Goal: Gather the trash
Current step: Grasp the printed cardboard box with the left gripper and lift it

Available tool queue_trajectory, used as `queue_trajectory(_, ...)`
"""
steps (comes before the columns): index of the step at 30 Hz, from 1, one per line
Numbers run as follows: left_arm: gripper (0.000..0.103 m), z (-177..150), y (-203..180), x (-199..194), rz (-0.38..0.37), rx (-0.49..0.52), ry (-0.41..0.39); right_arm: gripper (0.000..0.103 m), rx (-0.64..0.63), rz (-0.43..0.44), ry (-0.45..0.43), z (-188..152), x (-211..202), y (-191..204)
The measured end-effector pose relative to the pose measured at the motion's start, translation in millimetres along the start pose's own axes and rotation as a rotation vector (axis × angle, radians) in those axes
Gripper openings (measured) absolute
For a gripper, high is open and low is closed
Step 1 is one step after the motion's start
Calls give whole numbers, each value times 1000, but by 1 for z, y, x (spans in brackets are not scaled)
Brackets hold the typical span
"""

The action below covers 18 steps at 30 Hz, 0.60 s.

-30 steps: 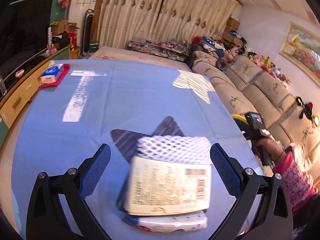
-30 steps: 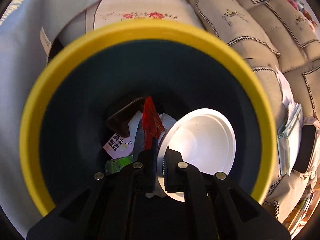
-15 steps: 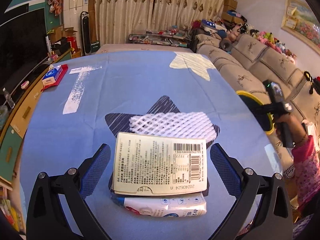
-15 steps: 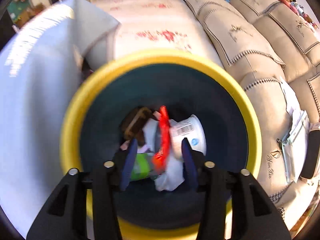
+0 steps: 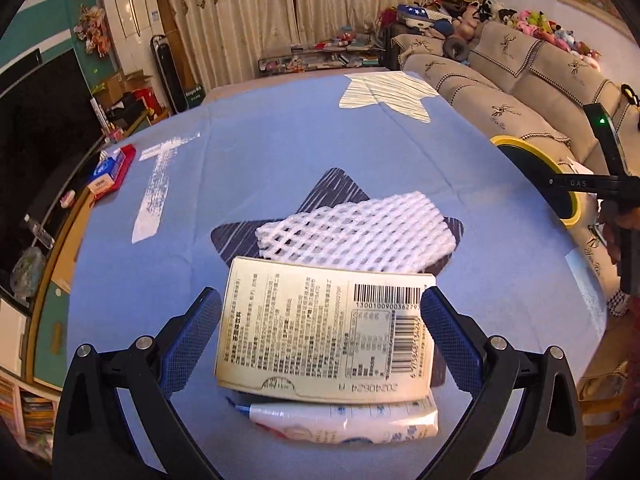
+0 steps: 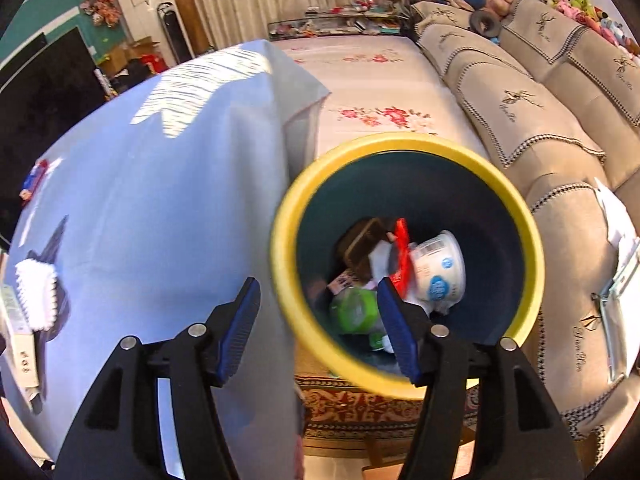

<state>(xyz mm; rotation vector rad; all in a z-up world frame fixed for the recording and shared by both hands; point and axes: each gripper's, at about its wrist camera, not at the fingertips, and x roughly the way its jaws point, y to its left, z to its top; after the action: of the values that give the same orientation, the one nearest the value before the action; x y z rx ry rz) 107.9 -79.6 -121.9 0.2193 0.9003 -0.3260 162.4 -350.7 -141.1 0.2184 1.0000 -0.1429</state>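
Observation:
In the left wrist view a cream cardboard box point(image 5: 324, 332) with barcodes lies on the blue tablecloth point(image 5: 260, 168), on top of a white wipes packet point(image 5: 344, 424). A white foam net point(image 5: 356, 236) lies just beyond it. My left gripper point(image 5: 320, 320) is open, its blue pads either side of the box, apart from it. In the right wrist view my right gripper point(image 6: 320, 320) is open and empty above the near rim of the yellow-rimmed bin point(image 6: 404, 148). A white cup point(image 6: 440, 268), a red wrapper point(image 6: 402, 256) and a green item point(image 6: 354, 312) lie in the bin.
The bin point(image 5: 536, 172) stands off the table's right edge, beside a beige sofa point(image 6: 560, 112). A red-and-blue packet point(image 5: 110, 170) sits at the table's far left. The foam net point(image 6: 36, 292) and box also show at the left of the right wrist view.
My right gripper opened and dropped the white cup into the bin, then pulled up and back. My left gripper moved closer over the box, still open.

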Motion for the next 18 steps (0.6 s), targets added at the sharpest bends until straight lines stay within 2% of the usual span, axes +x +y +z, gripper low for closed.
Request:
queue_trajectory(2,98,-6,7,-4,-37,-35,35,60,-22,33,-29,-2,-8,8)
queue_trajectory(4,98,-15,13,-9,-22,-56,55,65,-39,51,-56,-4,-14,15)
queue_trajectory(7,98,-29,19,-21,-5,-75,57,66,-67,76,-69,-4,-18,24)
queue_trajectory(10,98,-44,16,-33,-48,-74,64,66,-92,97,-71,-4,-17,32)
queue_trajectory(12,98,-51,9,-36,-79,-46,76,66,-101,112,-71,-6,-16,37)
queue_trajectory(18,98,-59,-7,-31,-55,126,40,66,-101,145,-60,-13,-13,40)
